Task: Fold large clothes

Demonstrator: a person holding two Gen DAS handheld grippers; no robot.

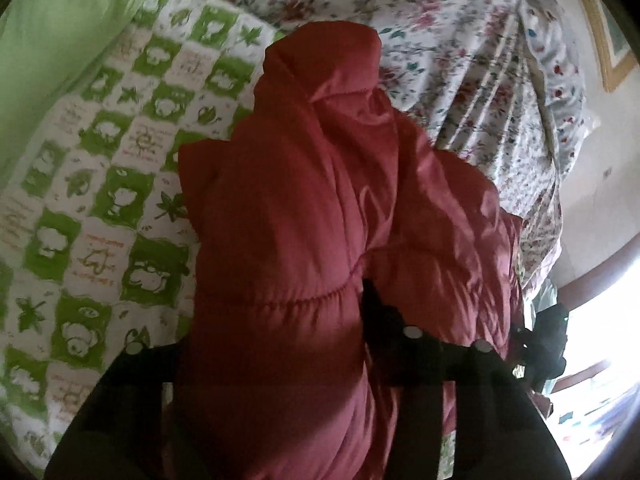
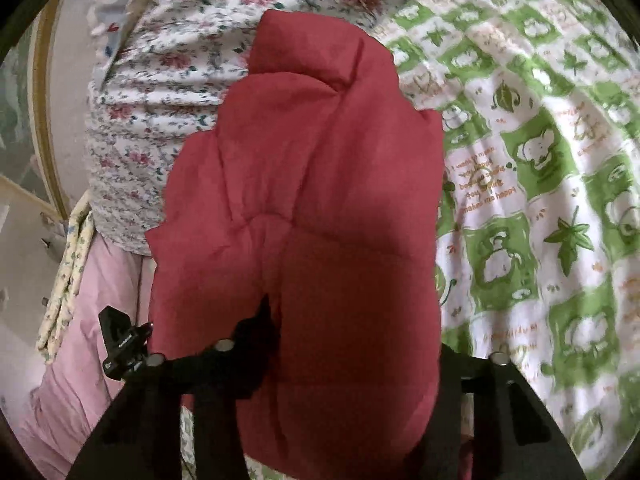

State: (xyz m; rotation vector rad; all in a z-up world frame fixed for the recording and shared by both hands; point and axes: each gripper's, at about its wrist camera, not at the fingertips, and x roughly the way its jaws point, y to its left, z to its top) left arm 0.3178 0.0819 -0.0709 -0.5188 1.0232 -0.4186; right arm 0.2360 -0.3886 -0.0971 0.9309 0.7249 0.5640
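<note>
Red padded jacket (image 1: pixel 304 208) is bunched on the green-and-white checked sheet (image 1: pixel 92 184), just beside the flowered quilt (image 1: pixel 460 48) | left gripper (image 1: pixel 276 344) is clamped on a thick fold of the jacket | right gripper (image 2: pixel 360 344) is likewise closed on the jacket's padding | pink bedding (image 2: pixel 92 320) is seen at the bed's edge.

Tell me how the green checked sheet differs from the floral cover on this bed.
The green checked sheet has bold green and white squares with cartoon figures and leaves; the floral cover has small pink and red flowers on white. The sheet lies fairly flat, the cover bunched in folds. Both lie beside the red padded jacket.
</note>
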